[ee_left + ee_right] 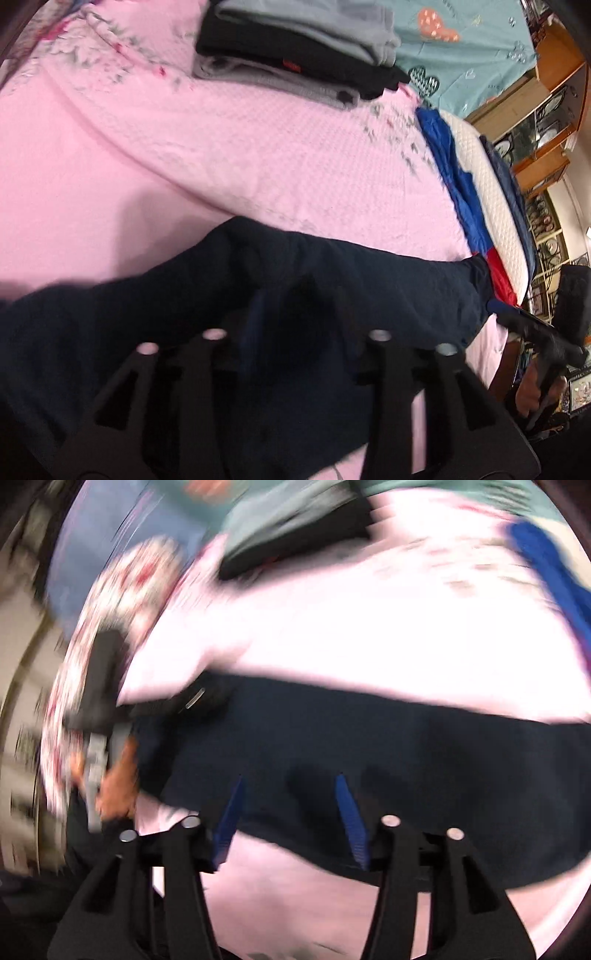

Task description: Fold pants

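Observation:
Dark navy pants (369,280) lie stretched across the pink bedspread (221,147). In the left wrist view my left gripper (291,310) hovers over their middle, its dark fingers apart with only cloth beneath them. The right wrist view is blurred. There my right gripper (291,805) stands open, its blue pads (351,823) spread over the near edge of the pants (369,738) and pressing on nothing. The right gripper (532,332) and the hand holding it also show at the right of the left wrist view. The left gripper (99,701) shows at the left of the right wrist view.
A stack of folded grey and black clothes (295,48) sits at the far side of the bed. A blue and red cloth (454,177) hangs along the bed's right edge by the white mattress (491,192). Wooden shelves (546,110) stand beyond.

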Action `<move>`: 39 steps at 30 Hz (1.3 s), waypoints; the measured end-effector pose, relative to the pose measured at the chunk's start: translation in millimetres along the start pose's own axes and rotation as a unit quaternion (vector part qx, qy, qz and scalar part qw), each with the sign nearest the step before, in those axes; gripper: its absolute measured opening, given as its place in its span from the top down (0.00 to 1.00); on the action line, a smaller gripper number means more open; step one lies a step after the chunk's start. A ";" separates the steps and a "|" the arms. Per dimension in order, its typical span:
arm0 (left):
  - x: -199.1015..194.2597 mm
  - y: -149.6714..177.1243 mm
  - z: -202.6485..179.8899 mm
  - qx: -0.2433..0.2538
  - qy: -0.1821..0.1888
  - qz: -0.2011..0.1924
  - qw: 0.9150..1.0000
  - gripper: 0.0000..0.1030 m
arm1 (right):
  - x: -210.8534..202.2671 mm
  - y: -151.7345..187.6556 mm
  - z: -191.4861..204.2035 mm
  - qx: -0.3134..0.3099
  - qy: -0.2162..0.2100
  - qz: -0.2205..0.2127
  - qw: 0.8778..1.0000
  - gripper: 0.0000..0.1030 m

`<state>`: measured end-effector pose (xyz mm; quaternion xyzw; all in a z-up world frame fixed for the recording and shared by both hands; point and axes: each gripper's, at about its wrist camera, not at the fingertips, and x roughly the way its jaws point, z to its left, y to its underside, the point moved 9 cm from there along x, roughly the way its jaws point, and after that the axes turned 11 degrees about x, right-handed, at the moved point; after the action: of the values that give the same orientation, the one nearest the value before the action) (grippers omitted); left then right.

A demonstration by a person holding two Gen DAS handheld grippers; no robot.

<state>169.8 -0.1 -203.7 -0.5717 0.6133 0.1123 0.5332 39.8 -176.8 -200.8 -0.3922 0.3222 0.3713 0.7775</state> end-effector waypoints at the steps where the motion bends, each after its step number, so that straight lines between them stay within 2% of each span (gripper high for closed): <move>1: -9.2 4.9 1.9 -0.002 -0.007 -0.007 1.000 0.53 | -13.5 -4.4 -17.4 0.020 0.013 -0.018 1.000 0.41; 4: -38.4 32.8 19.7 -0.024 -0.051 -0.017 0.998 0.50 | -63.5 -8.1 -91.0 0.097 0.065 -0.070 0.991 0.39; 8: -50.0 67.5 46.1 -0.058 -0.076 -0.001 0.995 0.50 | -111.7 3.3 -180.2 0.198 0.107 -0.121 0.967 0.35; 10: -53.0 74.3 50.9 -0.065 -0.062 -0.007 0.996 0.50 | -118.9 7.7 -212.1 0.229 0.113 -0.130 0.958 0.35; 12: -54.4 76.1 51.6 -0.066 -0.064 -0.006 0.996 0.50 | -112.5 7.5 -229.3 0.248 0.093 -0.122 0.957 0.34; 14: -52.9 77.3 51.2 -0.064 -0.073 -0.002 0.995 0.50 | -101.9 2.1 -231.2 0.234 0.060 -0.105 0.965 0.34; 15: -52.3 77.6 50.9 -0.062 -0.078 -0.001 0.995 0.50 | -94.8 -3.9 -227.5 0.223 0.056 -0.097 0.968 0.34; 18: -52.8 78.9 51.0 -0.061 -0.086 -0.003 0.994 0.50 | -76.1 -15.8 -230.7 0.185 0.088 -0.076 0.976 0.33; 21: -52.5 78.6 52.1 -0.069 -0.091 -0.006 0.993 0.49 | -56.3 -16.0 -237.9 0.180 0.074 -0.037 0.980 0.33; 22: -52.4 78.2 52.3 -0.071 -0.095 -0.005 0.993 0.49 | -50.7 -17.8 -234.5 0.170 0.067 -0.040 0.982 0.42; 23: -52.3 78.3 51.8 -0.071 -0.099 -0.002 0.993 0.49 | -48.0 -19.4 -232.2 0.155 0.080 -0.046 0.984 0.58; 24: -51.5 77.9 51.1 -0.070 -0.106 0.002 0.992 0.49 | -49.1 -19.6 -229.4 0.142 0.087 -0.051 0.985 0.82; 25: -50.8 77.5 50.5 -0.068 -0.114 0.007 0.991 0.49 | -46.9 -19.7 -221.9 0.138 0.060 -0.045 0.988 0.90; 26: -50.2 77.3 50.6 -0.067 -0.118 0.010 0.991 0.49 | -51.4 -23.0 -220.3 0.151 0.046 -0.057 0.986 0.90; 28: -49.3 77.4 50.4 -0.065 -0.129 0.016 0.989 0.50 | -63.6 -32.7 -222.8 0.143 0.058 -0.092 0.984 0.91; 30: -49.6 78.5 50.0 -0.062 -0.142 0.021 0.988 0.49 | -73.3 -41.3 -224.8 0.147 0.039 -0.111 0.982 0.91; 32: -49.5 79.4 49.5 -0.065 -0.156 0.023 0.985 0.50 | -69.0 -43.7 -229.7 0.150 0.034 -0.107 0.982 0.91; 34: -50.2 78.8 46.1 -0.063 -0.180 0.032 0.981 0.50 | -52.0 -37.1 -240.5 0.159 0.045 -0.080 0.983 0.91; 35: -50.6 76.9 41.4 -0.056 -0.194 0.037 0.979 0.53 | -39.7 -32.2 -248.0 0.168 0.049 -0.063 0.983 0.90; 36: -50.0 70.8 27.8 -0.036 -0.200 0.039 0.978 0.54 | -41.0 -32.5 -248.4 0.168 0.040 -0.069 0.982 0.90; 38: -47.0 54.1 -6.3 0.001 -0.171 0.027 0.985 0.54 | -44.5 -33.7 -246.3 0.161 0.033 -0.070 0.984 0.90; 39: -41.3 41.6 -35.9 0.025 -0.137 0.020 0.990 0.52 | -43.9 -34.2 -245.9 0.160 0.032 -0.069 0.984 0.90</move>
<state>107.6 10.4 -176.4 -0.5253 0.5484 0.1845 0.6239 -6.1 -414.1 -272.5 -0.2956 0.3745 0.2477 0.8432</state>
